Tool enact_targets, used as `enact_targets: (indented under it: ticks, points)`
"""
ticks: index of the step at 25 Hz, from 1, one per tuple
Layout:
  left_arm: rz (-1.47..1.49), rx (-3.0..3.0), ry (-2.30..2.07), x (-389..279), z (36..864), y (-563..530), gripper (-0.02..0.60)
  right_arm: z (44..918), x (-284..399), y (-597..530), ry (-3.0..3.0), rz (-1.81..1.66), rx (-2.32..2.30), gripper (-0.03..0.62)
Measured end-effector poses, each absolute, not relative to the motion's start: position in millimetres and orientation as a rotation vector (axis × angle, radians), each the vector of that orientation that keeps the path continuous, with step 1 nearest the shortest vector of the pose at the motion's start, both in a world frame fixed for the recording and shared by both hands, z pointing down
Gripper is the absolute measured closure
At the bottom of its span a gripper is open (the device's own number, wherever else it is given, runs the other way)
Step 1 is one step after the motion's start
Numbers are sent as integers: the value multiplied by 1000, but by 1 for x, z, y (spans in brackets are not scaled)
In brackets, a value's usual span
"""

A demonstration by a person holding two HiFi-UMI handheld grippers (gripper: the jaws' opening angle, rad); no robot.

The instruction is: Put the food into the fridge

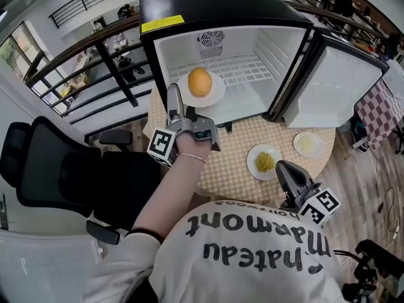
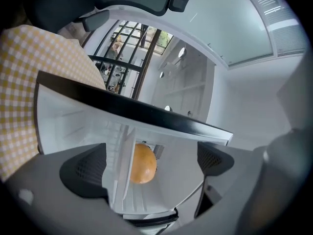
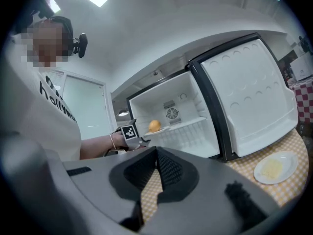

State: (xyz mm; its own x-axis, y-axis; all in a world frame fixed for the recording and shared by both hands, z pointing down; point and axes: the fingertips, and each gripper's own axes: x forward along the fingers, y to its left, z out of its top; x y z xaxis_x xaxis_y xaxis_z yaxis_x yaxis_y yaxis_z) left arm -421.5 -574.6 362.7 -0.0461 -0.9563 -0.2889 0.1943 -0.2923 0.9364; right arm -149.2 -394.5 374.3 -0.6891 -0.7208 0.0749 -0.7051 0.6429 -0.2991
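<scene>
Open fridge [image 1: 221, 5], orange [image 1: 199, 82] on plate [image 1: 216, 95] inside — left gripper [image 1: 189, 120] just in front, jaws apart, empty.

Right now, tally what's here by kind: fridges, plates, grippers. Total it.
Fridge: 1
Plates: 3: plate in the fridge, plate of yellow food, plate of pale food
Grippers: 2: left gripper, right gripper
Total: 6

Ahead of the left gripper [image 1: 189, 115], the fridge [image 1: 214, 2] had a glossy black top and smooth white plastic walls. The fruit [image 1: 199, 82] there was matt-skinned on a glossy white plate [image 1: 216, 95]. Beneath that gripper lay a checked cloth tablecloth [image 1: 240, 145]. Its jaws were matt grey plastic.
</scene>
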Motion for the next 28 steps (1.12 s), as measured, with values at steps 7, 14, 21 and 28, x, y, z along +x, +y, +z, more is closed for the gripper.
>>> enact_targets:
  ticks: [7,14,21,28]
  points:
    - [-1434,1514,-856,-408,357,-504,123,362,-155,-388,2833,-420,-1102,579]
    - [-1249,2022,-989,-388,318,-423,436,342,-158,-371,2868,-345,-940,579]
    - [-843,2393,-1237,-340,315,-353,580,345,-149,-335,2908,-344,-828,579]
    - [-355,2675,-1290,-276,326,-301,578,355,-138,-304,2933,-383,-774,579]
